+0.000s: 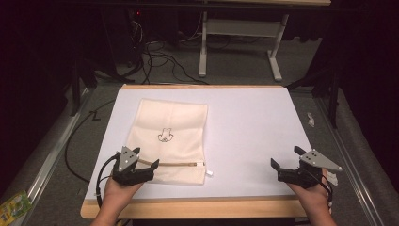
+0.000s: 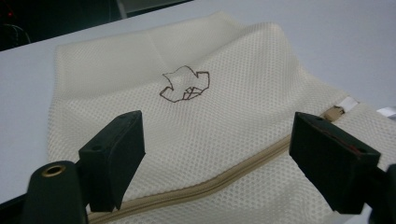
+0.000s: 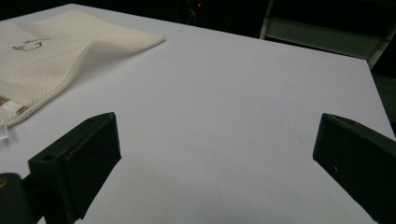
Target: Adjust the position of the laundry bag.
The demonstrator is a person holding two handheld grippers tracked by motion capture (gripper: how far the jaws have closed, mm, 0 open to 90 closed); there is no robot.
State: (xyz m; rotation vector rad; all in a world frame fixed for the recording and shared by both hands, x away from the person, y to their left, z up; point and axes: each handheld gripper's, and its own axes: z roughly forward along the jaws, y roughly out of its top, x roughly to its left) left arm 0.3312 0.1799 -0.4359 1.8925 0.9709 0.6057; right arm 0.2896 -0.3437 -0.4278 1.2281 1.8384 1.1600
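A cream mesh bag (image 1: 171,136) lies flat on the left half of the white table top (image 1: 254,127). It bears a small brown outline logo (image 2: 184,84), and a tan zipper (image 2: 219,182) runs along its near edge to a white tab (image 1: 208,173) at the right end. My left gripper (image 1: 146,160) sits at the bag's near left corner, open, its jaws standing wide apart over the zipper with nothing pinched. My right gripper (image 1: 286,157) is open above bare table near the front right corner, far from the bag (image 3: 42,70).
A wooden rim (image 1: 197,207) runs along the table's front edge. Beyond the far edge stand a white desk frame (image 1: 240,42) and loose cables (image 1: 160,56) on the grey floor. A green packet (image 1: 14,205) lies on the floor at the lower left.
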